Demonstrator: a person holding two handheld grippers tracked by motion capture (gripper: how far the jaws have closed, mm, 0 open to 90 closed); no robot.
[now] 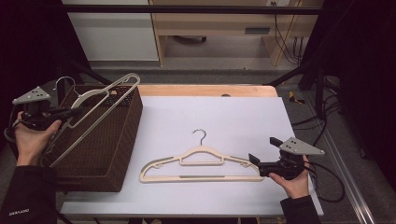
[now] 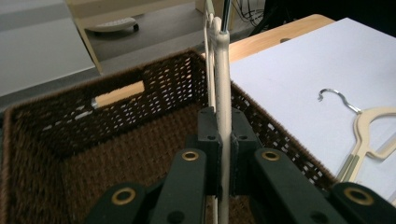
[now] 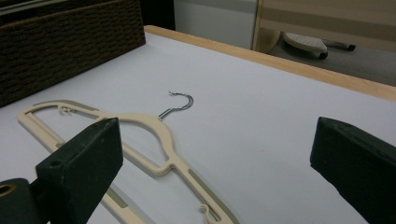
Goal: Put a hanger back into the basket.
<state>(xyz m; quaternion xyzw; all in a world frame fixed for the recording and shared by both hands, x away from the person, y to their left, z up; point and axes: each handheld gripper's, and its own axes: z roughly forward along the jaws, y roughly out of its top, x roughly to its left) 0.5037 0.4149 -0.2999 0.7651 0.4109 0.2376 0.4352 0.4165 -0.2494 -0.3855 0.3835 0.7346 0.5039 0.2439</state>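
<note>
Left gripper (image 2: 223, 154) pinched a cream hanger (image 1: 100, 100) over the wicker basket (image 1: 126, 140) at 9 o'clock; light, stiff, slippery plastic, best gripped mid-bar. Right gripper (image 3: 215, 154) was spread.

A white sheet (image 1: 233, 116) covers the wooden table (image 1: 205, 90) (pale shelving (image 1: 224, 23) stands beyond)

Lab-like recording room, suggested by black frame bars (image 1: 187, 9) overhead, loose cables (image 1: 287, 44) behind the white-covered table (image 1: 233, 116), plain wooden furniture (image 1: 210, 23) beyond.
</note>
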